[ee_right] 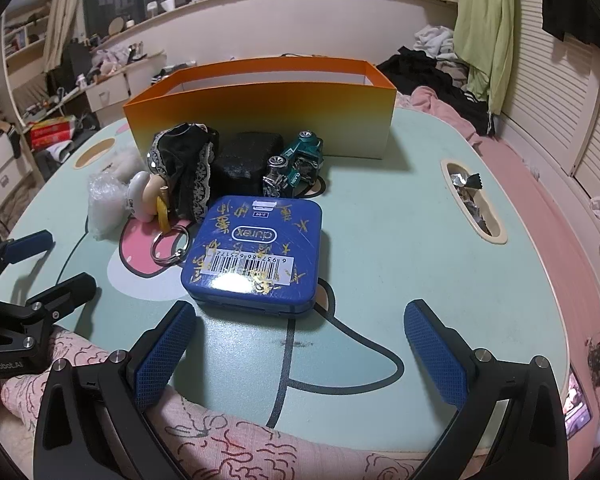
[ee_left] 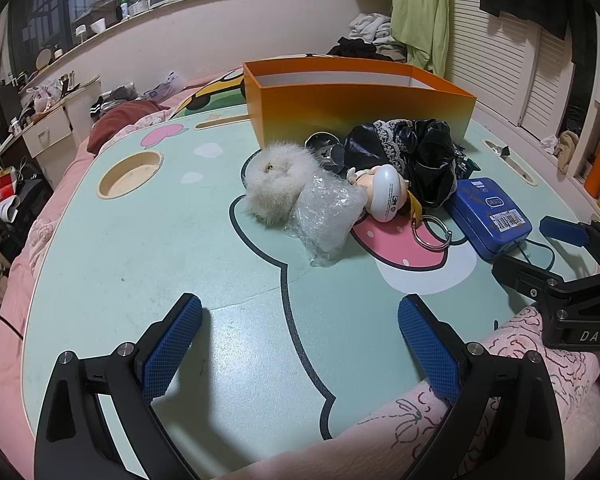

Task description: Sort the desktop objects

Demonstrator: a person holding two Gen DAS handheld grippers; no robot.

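Two tongs, both with jaws spread wide and nothing between them. Left tongs (ee_left: 300, 344) hover low over the bare mint-green surface (ee_left: 140, 260), a smooth laminate lap table printed with a cartoon outline and a pink strawberry. Right tongs (ee_right: 300, 344) sit just short of the blue tin (ee_right: 256, 252). Finger pads (ee_right: 164, 356) are blue, cross-hatched rubber on black frames.

The clutter bunches mid-surface, in front of the orange cardboard box (ee_left: 360, 100), an open-topped rectangle with a white inside. The blue tin is flat, rounded-square and glossy, with yellow scrawl and a barcode sticker on the lid. Beside it lies a small figurine keychain (ee_left: 384, 192) with a hard white rounded head, a yellow strap and a steel split ring (ee_left: 432, 232). Crumpled clear plastic wrap (ee_left: 328, 216) touches a fluffy white pom-pom (ee_left: 276, 180). Black shiny fabric with lace trim (ee_left: 412, 156) is heaped against the box front. A teal toy car (ee_right: 300, 160) with chrome wheels is tipped beside a black pouch-like lump (ee_right: 248, 160), hard to make out.

A slot in the surface holds foil scraps (ee_right: 472, 200). A round cup recess (ee_left: 130, 174) lies to the left. Pink patterned bedding (ee_right: 240, 440) laps the near edge. What is in the box is hidden by its walls.
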